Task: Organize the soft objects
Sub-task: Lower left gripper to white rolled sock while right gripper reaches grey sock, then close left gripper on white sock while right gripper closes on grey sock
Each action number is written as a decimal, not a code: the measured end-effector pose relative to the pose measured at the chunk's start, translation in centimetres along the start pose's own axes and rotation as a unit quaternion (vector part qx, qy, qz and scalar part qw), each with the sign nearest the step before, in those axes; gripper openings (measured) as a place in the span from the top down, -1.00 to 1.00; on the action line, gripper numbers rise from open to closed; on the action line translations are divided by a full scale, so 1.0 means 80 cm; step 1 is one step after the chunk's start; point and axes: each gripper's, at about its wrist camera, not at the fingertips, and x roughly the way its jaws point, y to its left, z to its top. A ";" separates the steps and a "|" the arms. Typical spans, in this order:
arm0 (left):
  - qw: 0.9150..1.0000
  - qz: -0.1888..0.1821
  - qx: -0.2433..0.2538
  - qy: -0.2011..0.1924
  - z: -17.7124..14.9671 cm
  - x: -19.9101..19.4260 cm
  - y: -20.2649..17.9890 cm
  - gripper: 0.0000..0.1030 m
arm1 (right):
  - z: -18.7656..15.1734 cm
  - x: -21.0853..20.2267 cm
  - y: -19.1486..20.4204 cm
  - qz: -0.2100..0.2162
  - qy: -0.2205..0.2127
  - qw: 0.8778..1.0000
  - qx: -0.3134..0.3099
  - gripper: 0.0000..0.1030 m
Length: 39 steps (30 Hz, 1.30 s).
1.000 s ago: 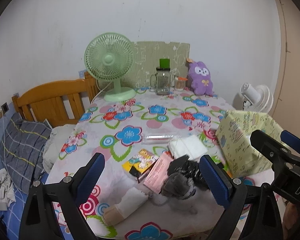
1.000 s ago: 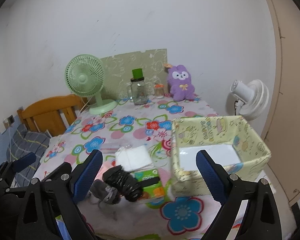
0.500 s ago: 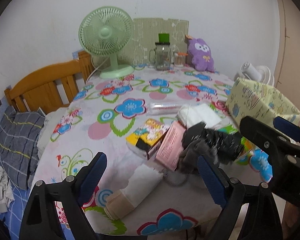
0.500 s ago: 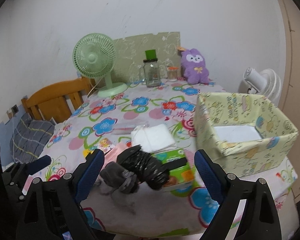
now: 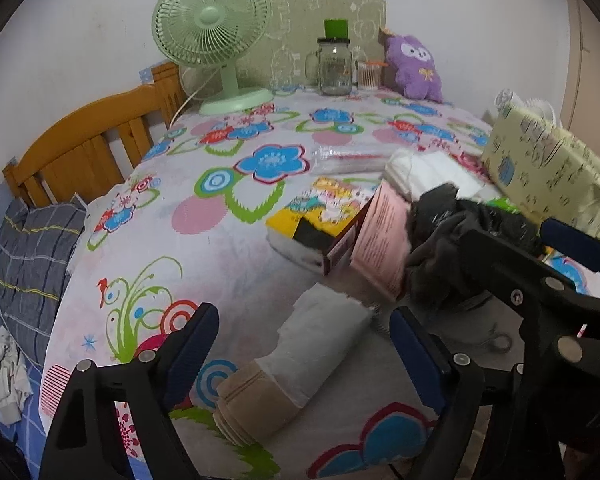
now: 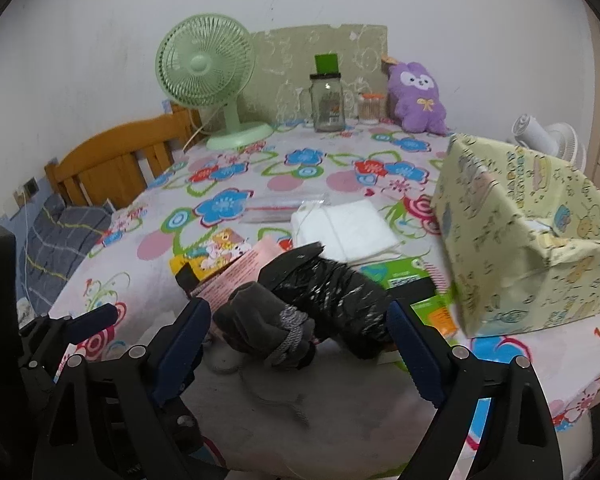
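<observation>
A flowered tablecloth covers the table (image 5: 228,248). My left gripper (image 5: 304,344) is open and empty, its jaws either side of a white and beige rolled sock (image 5: 296,364) at the near edge. My right gripper (image 6: 300,332) is open and empty just in front of a grey rolled sock (image 6: 260,320) and a black crinkled bag (image 6: 332,292); it also shows at the right of the left wrist view (image 5: 540,280). A white folded cloth (image 6: 344,228) lies behind them. A yellow patterned box (image 6: 528,240) stands at the right. A purple plush toy (image 6: 418,98) sits at the back.
A pink leaflet (image 5: 380,240), a yellow picture booklet (image 5: 320,208), a green packet (image 6: 408,280) and a clear plastic packet (image 6: 284,208) lie mid-table. A green fan (image 6: 208,76), a glass jar (image 6: 327,100) and a small jar (image 6: 370,108) stand at the back. A wooden bed frame (image 5: 88,152) is left.
Both grippers have dropped lower and moved in toward the near edge of the table; the socks and black bag now fill more of both views. Both jaws stay open.
</observation>
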 end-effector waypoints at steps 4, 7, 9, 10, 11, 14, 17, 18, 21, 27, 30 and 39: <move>1.000 -0.009 -0.002 0.013 -0.002 0.011 0.005 -0.58 | -0.003 0.015 0.008 -0.003 0.015 1.000 -0.009 -0.69; 0.999 -0.031 -0.018 0.017 -0.002 0.014 0.012 -0.42 | -0.003 0.025 0.012 0.003 0.026 1.000 -0.008 -0.61; 0.999 -0.030 -0.021 0.015 -0.001 0.015 0.014 -0.20 | -0.004 0.030 0.015 0.006 0.035 0.999 -0.008 -0.54; 0.999 -0.033 -0.020 0.015 0.000 0.014 0.013 -0.13 | -0.005 0.034 0.018 0.008 0.041 0.999 -0.012 -0.46; 0.999 -0.035 -0.020 0.014 0.001 0.014 0.013 0.05 | -0.005 0.037 0.020 0.010 0.046 0.999 -0.016 -0.41; 0.999 -0.039 -0.016 0.017 0.004 0.015 0.012 0.25 | -0.004 0.043 0.024 0.018 0.057 0.998 -0.018 -0.18; 0.999 -0.042 -0.015 0.019 0.005 0.016 0.011 0.46 | -0.001 0.043 0.026 0.020 0.059 0.998 -0.019 -0.01; 0.999 -0.044 -0.015 0.020 0.006 0.016 0.010 0.55 | -0.001 0.042 0.026 0.019 0.059 0.998 -0.020 0.01; 0.998 -0.055 -0.019 0.024 0.008 0.015 0.009 0.57 | 0.001 0.041 0.025 0.023 0.062 0.998 -0.015 0.07; 0.998 -0.054 -0.014 0.009 0.019 0.000 -0.001 0.58 | 0.010 0.033 0.017 0.032 0.062 0.998 -0.004 0.11; 0.998 -0.056 -0.017 0.001 0.026 -0.008 -0.005 0.58 | 0.018 0.023 0.014 0.030 0.054 0.998 -0.004 0.11; 0.998 -0.059 -0.022 -0.025 0.047 -0.032 -0.017 0.58 | 0.040 -0.004 0.004 0.029 0.033 0.999 -0.002 0.12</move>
